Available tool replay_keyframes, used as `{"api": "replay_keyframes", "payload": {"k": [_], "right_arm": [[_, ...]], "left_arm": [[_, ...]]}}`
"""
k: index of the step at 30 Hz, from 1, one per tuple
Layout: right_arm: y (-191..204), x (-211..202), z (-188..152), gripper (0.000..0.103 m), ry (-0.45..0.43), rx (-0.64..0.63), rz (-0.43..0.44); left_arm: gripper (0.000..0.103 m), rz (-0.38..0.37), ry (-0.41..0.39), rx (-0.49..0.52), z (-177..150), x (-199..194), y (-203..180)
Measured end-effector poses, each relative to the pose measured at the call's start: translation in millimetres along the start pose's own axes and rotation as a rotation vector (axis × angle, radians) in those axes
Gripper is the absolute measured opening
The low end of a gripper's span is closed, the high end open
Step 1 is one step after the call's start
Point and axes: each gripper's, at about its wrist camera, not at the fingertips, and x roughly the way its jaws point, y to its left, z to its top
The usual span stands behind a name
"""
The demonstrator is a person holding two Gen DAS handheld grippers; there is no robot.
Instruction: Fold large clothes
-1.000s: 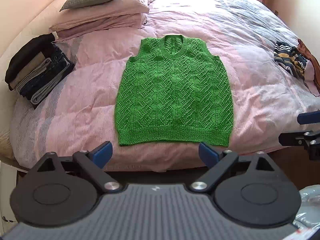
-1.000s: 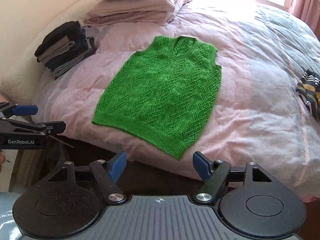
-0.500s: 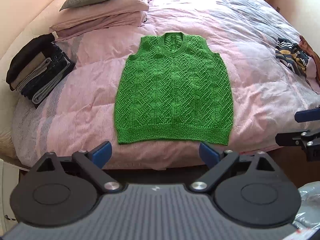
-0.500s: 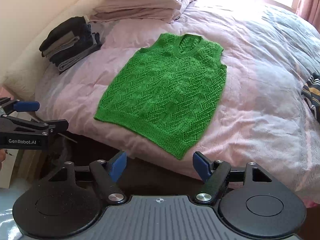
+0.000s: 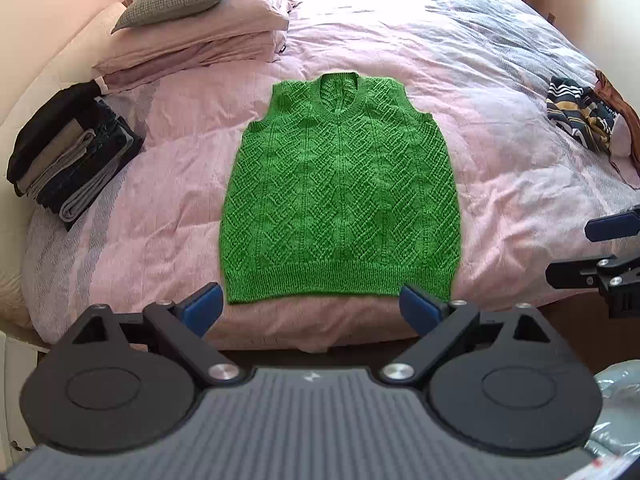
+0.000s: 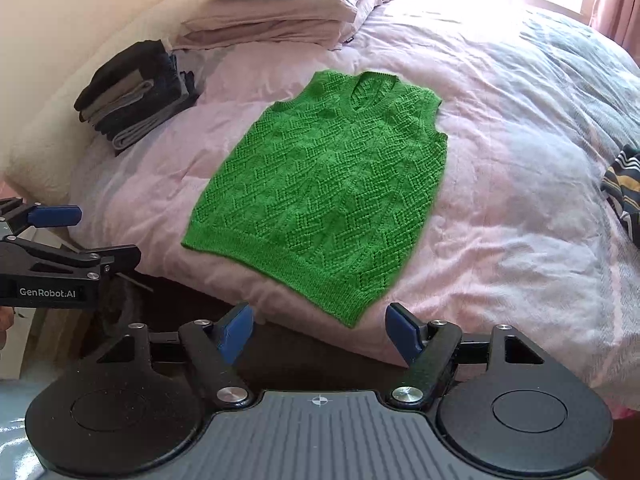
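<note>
A green knitted sleeveless vest (image 5: 340,196) (image 6: 328,188) lies spread flat on the pink duvet, neck toward the pillows, ribbed hem at the near bed edge. My left gripper (image 5: 312,308) hovers open just short of the hem, its blue pads apart and holding nothing. My right gripper (image 6: 320,332) is open too, below the hem's right corner, off the bed edge. Each gripper shows in the other's view: the right one (image 5: 600,252) at the right edge, the left one (image 6: 76,236) at the left edge.
A stack of folded dark and grey clothes (image 5: 68,168) (image 6: 136,96) sits at the bed's left side. Pillows (image 5: 200,24) lie at the head. A crumpled patterned garment (image 5: 580,116) (image 6: 624,192) lies at the right. The pink duvet (image 5: 500,160) surrounds the vest.
Both grippers have moved closer to the bed, so the vest hem sits nearer the fingers. The vest has not moved and both grippers stay open.
</note>
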Motion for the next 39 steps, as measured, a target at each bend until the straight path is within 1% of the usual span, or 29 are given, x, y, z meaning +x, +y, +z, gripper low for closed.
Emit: {"api": "replay_keyframes", "payload": {"k": [5,9,12,16,19,24,27,29,31,32,33,34,36,37,39], "right_arm": [[-8,3,10,0.070,-0.006,0.012,-0.006],[-7,11,22,0.070,-0.002,0.002,-0.010],[-2,22,31,0.070,0.010,-0.021,-0.011],[-1,36,44,0.070,-0.002,-0.029,-0.010],[-7,51,58,0.070,-0.009,-0.014,-0.034],[-38,78,85,0.070,-0.007,0.086,-0.067],[-64,105,106,0.070,0.008,0.170,-0.099],[-86,135,116,0.070,0.028,0.216,-0.113],[-112,174,122,0.070,0.101,0.285,-0.156],[-123,191,125,0.068,0.126,0.314,-0.161],[-132,204,127,0.065,0.131,0.344,-0.161],[-140,215,130,0.064,0.126,0.372,-0.166],[-150,232,140,0.064,0.094,0.395,-0.149],[-155,239,146,0.064,0.072,0.393,-0.146],[-164,253,162,0.064,0.034,0.359,-0.152]], "left_arm": [[0.095,-0.002,-0.023,-0.005,11,3,2],[0.096,0.004,-0.033,-0.025,17,9,10],[0.096,0.007,-0.029,-0.049,19,17,26],[0.096,-0.009,-0.038,-0.085,27,31,51],[0.096,-0.022,-0.044,-0.075,42,50,66],[0.095,-0.071,-0.029,-0.010,86,101,83],[0.095,-0.106,-0.034,0.054,120,138,90],[0.095,-0.125,-0.033,0.096,141,166,94],[0.093,-0.157,-0.015,0.139,162,198,99],[0.093,-0.174,-0.004,0.162,172,217,101],[0.092,-0.183,0.012,0.185,182,235,103],[0.090,-0.204,0.016,0.210,192,252,104],[0.085,-0.247,0.013,0.269,212,286,104],[0.084,-0.262,0.008,0.295,222,302,103],[0.077,-0.291,-0.017,0.343,242,332,102]]}}
